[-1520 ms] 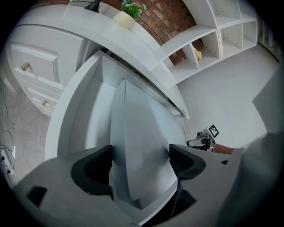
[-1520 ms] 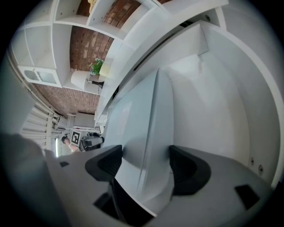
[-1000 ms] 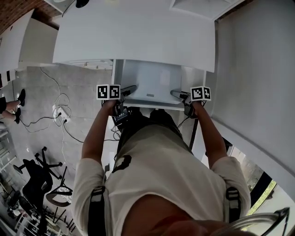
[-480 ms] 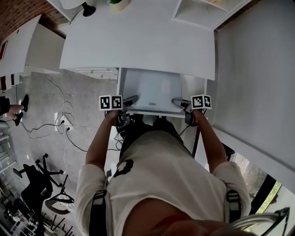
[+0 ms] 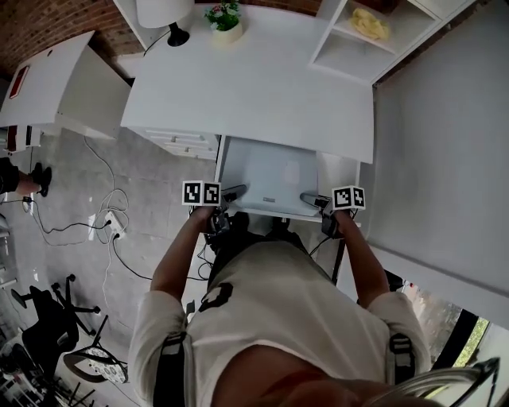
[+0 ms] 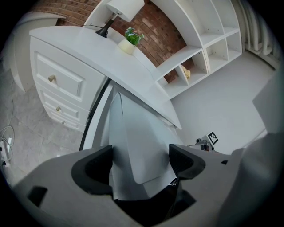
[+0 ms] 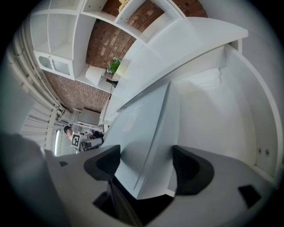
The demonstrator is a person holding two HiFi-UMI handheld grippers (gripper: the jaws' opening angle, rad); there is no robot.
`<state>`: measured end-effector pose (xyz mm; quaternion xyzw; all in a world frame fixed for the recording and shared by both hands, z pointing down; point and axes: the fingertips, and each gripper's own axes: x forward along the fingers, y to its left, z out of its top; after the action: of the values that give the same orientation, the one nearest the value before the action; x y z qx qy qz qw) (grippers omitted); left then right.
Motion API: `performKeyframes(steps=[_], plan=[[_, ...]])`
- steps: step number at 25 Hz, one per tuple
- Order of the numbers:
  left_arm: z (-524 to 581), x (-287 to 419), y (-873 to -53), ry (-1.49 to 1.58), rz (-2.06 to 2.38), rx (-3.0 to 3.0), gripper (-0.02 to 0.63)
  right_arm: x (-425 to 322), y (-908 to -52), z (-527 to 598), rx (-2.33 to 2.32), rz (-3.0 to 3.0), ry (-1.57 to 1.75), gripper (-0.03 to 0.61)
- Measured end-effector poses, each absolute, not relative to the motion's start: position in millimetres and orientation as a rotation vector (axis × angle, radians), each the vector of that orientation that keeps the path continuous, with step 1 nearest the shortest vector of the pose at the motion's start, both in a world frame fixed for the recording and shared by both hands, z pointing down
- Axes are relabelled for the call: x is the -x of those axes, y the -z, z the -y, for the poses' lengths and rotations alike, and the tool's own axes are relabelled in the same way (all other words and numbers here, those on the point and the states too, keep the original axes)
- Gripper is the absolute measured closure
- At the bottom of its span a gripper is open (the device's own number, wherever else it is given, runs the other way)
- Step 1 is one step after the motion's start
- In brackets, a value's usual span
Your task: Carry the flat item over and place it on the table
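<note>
The flat item point(image 5: 269, 176) is a thin grey slab like a closed laptop, held level just before the front edge of the white table point(image 5: 254, 87). My left gripper point(image 5: 232, 193) grips its near left corner, my right gripper point(image 5: 312, 199) its near right corner. In the left gripper view the slab point(image 6: 133, 142) fills the gap between the pads of the left gripper point(image 6: 140, 164). In the right gripper view the slab point(image 7: 146, 128) lies between the jaws of the right gripper point(image 7: 146, 166), which have just opened slightly wider and still hold it.
A lamp point(image 5: 163, 12) and a potted plant point(image 5: 225, 17) stand at the table's far edge. A white shelf unit point(image 5: 358, 32) rises at the far right, drawers point(image 5: 179, 143) sit under the table's left. Cables point(image 5: 103, 222) and an office chair point(image 5: 48, 326) are on the floor.
Both grippers with the slab sit lower in the head view. More of the table top shows, and the lamp, plant and shelf have come into view.
</note>
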<state>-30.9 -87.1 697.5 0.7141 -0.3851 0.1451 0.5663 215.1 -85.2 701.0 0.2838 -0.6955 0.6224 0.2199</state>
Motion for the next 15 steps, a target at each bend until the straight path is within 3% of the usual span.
performKeyframes(steps=[15], plan=[[69.5,58.9,-683.6,-0.289,0.859,-1.698,0.232,-187.8,-676.6,67.3,-0.886,1.958,-1.676,0.222]])
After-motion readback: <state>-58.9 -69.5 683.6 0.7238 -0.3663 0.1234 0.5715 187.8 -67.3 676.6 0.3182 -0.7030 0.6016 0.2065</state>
